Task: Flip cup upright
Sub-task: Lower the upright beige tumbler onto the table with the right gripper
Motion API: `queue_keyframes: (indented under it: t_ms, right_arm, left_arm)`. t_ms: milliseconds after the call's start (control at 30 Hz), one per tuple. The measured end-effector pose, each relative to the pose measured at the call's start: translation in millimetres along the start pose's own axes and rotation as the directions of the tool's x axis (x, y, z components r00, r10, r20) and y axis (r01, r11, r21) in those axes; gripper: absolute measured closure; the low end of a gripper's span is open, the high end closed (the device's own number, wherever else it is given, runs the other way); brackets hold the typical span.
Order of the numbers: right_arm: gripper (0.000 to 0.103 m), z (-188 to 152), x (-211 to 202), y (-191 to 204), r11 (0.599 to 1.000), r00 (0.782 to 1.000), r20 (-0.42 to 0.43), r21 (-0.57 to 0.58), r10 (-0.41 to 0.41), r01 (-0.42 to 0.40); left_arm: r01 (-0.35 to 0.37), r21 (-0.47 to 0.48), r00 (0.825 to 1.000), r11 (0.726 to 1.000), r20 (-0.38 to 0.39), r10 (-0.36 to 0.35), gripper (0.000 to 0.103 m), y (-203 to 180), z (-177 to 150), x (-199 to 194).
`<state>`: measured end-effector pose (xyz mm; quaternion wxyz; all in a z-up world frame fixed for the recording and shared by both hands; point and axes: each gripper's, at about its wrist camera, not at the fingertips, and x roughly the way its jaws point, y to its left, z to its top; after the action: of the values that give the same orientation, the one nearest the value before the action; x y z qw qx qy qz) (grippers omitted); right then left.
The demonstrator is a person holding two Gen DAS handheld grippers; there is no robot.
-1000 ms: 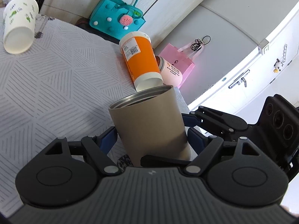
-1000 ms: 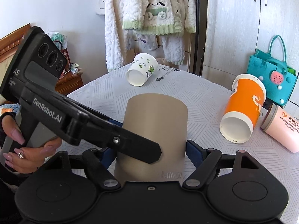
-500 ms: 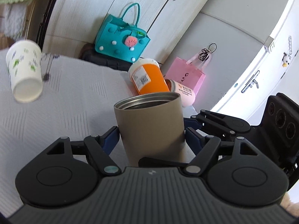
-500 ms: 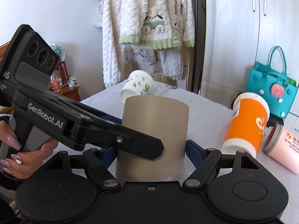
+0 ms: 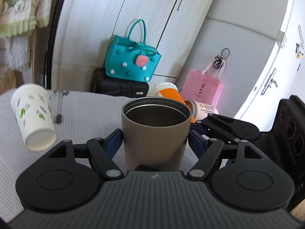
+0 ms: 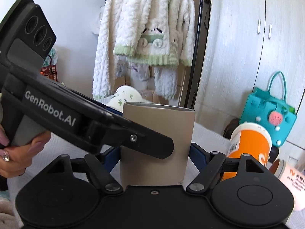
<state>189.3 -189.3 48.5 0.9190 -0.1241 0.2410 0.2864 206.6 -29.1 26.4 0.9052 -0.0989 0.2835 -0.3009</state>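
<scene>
A tan metal tumbler (image 5: 155, 133) stands upright with its open steel mouth on top; it also shows in the right wrist view (image 6: 158, 145). My left gripper (image 5: 155, 141) is shut on its lower body from both sides. My right gripper (image 6: 155, 152) is shut on the same tumbler from another side. The left gripper's body crosses the right wrist view in front of the tumbler. The tumbler's base is hidden behind the grippers, so I cannot tell whether it touches the white tablecloth (image 5: 80, 114).
A white cup with green prints (image 5: 33, 117) lies on its side at left. An orange cup (image 6: 249, 148) and a pink cup (image 6: 291, 179) lie on their sides at the table's right edge. A teal bag (image 5: 132, 64) and a pink bag (image 5: 205, 88) stand beyond the table.
The tumbler has turned from tilted to upright, with both grippers shut on it throughout. Both cameras now look more level, showing more of the room and less of the table.
</scene>
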Motion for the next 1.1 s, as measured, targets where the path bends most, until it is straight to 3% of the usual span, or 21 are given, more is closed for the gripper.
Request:
queue_keyframes:
  t_ms: [133,467,900,1100]
  right_arm:
    - [0.021,2.5,7.0,-3.8,1.0,1.0,0.002,0.013,-0.026,0.026]
    - [0.021,-9.7,10.1,-4.2,0.996,0.995,0.039,-0.004,-0.092,0.092]
    - [0.014,-14.3,-4.2,2.4,0.988,0.988,0.03,-0.011,-0.152,0.153]
    - [0.014,-17.4,-21.6,5.3,0.986,0.986,0.029,0.018,-0.164,0.163]
  left_arm:
    - [-0.047,0.061,0.999,0.997,0.025,0.045,0.029,-9.6,0.6,6.7]
    - [-0.086,0.158,0.996,0.984,0.04,0.081,0.029,-25.3,-4.3,17.1]
    - [-0.026,0.092,0.999,0.995,0.023,0.024,0.027,-21.4,-9.3,6.1]
    - [-0.093,0.075,0.996,0.993,0.02,0.091,0.026,-25.7,-12.2,-6.9]
